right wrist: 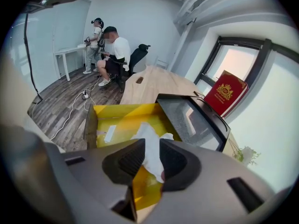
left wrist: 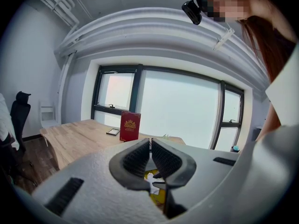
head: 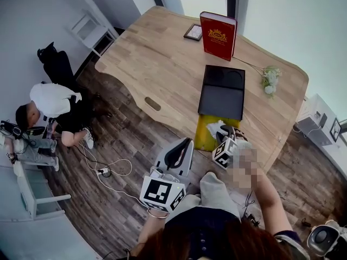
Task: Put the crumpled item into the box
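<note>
Right hand-held gripper (right wrist: 150, 148) is grasping the tissue (right wrist: 150, 135), a white crumpled wad pinched between both pads. It is holding the wad over the open yellow box (right wrist: 122, 111), inside the line of its walls. Whether the wad is touching the box floor cannot be told.

Left hand-held gripper (left wrist: 150, 155) is sitting clenched with nothing between the pads, only a thin slit showing. In the head view it is hanging out over the floor, off the near edge of the surface (head: 157, 64) and to the left of the box.

The box is resting at the near edge of the surface. A pale strip is lying flat on its yellow floor (label or tape, too small to tell).

A black lid (right wrist: 191, 120) is lying flat just beyond the box, touching or overlapping its far end.

Farther along, a red book (right wrist: 229, 94) is standing upright. A small frame (head: 193, 32) is lying just to its left. White flowers (head: 269, 79) are lying near the right edge.

Out on the wood floor a cable (right wrist: 77, 106) is trailing in loops. Past it a person in a white top (right wrist: 114, 50) is sitting, and another person (right wrist: 96, 41) is standing by a white desk at the far wall.
</note>
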Motion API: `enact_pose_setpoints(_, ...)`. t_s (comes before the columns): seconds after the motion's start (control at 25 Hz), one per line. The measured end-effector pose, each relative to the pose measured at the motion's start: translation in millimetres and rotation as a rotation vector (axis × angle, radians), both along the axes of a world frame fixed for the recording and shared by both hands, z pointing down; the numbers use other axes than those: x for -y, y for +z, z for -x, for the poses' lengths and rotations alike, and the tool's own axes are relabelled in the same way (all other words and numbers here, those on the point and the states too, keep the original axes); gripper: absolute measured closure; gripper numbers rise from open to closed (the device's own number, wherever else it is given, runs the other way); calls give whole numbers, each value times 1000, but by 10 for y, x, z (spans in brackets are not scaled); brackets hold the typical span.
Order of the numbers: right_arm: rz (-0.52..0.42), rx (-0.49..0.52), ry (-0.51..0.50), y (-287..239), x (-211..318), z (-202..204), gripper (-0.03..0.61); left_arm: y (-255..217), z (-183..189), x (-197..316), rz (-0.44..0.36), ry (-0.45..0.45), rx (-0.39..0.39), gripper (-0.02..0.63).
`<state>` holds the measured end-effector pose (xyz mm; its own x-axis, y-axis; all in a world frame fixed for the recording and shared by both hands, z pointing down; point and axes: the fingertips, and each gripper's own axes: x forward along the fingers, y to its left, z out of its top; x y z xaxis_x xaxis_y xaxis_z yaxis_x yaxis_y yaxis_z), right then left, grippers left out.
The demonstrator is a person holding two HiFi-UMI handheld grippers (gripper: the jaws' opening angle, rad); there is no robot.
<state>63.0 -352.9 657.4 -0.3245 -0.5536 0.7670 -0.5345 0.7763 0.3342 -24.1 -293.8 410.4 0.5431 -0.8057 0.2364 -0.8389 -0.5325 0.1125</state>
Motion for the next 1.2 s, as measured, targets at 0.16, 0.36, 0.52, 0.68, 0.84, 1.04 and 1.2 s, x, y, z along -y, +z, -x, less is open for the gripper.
enact_pose_setpoints(0.16,-11,15,30,-80,-31,-16,480,-21,9,-58,-7,7,4,577)
enact_pose_setpoints(0.36,-44,67,91,-273,-40,-41,488,-70,11,-123,-23,17,5,577)
enact_pose_setpoints(0.52,-64,96,119,-432,-95,-40,525,-114,4,-197,-38,29,4,577)
enact_pose_setpoints(0.68,-103,93,142,-567,-138,-61,541,-162,-3,-277,-52,44,-2,577)
enact_pose_setpoints(0.84,-119,110,174,-674,-199,-59,548,-201,8,-361,-66,57,-8,577)
enact_pose_setpoints(1.04,-144,126,199,-794,-300,-38,549,-260,39,-465,-84,70,-15,578)
enact_pose_setpoints(1.2,-152,149,234,-879,-397,-22,549,-303,95,-554,-101,80,-20,577)
